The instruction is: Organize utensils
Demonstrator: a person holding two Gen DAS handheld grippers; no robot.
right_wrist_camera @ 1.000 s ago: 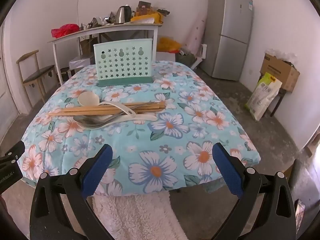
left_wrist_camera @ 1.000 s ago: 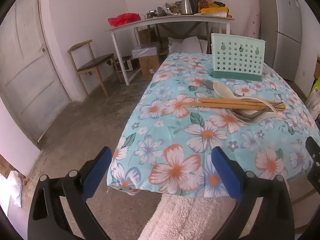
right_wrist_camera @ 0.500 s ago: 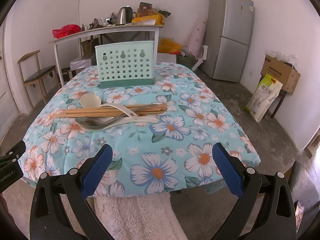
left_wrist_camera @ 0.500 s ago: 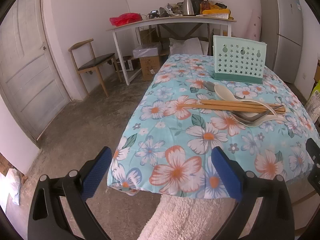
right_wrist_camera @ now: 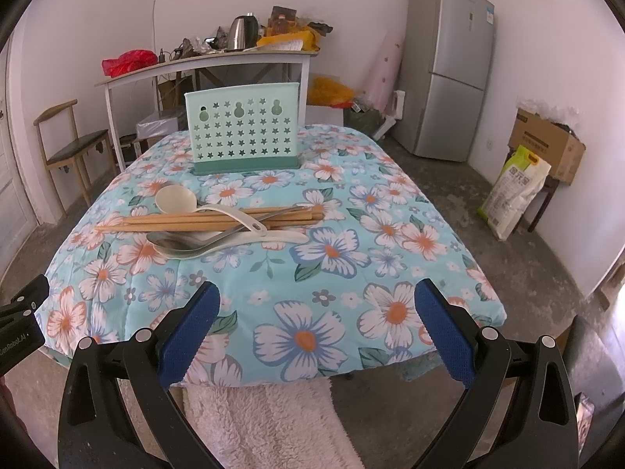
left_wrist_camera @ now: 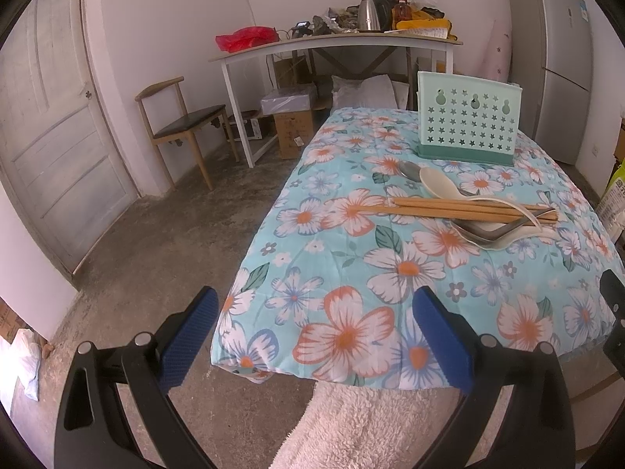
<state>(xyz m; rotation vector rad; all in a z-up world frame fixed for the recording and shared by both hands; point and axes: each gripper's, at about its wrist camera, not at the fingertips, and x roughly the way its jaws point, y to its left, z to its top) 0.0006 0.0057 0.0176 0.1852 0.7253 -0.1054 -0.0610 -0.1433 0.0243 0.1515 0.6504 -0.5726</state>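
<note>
Right wrist view: your right hand-held gripper (right_wrist_camera: 314, 336) hangs spread wide and empty over the near edge of the worktop (right_wrist_camera: 390, 273) (floral cloth). Mid-cloth lies the utensil pile: chopsticks (right_wrist_camera: 211, 219) crosswise, a white spoon (right_wrist_camera: 175, 199) and a metal spoon (right_wrist_camera: 175, 243) tangled with them. Behind, well apart, stands the green rack (right_wrist_camera: 242, 135), upright. Your left hand-held gripper (left_wrist_camera: 312, 336) also gapes empty, at the worktop's near left corner.

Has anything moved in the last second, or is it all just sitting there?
Only the view shifted slightly. Both grippers, left and right, remain open and empty short of the table. The chopsticks, spoons and green holder stayed put.
</note>
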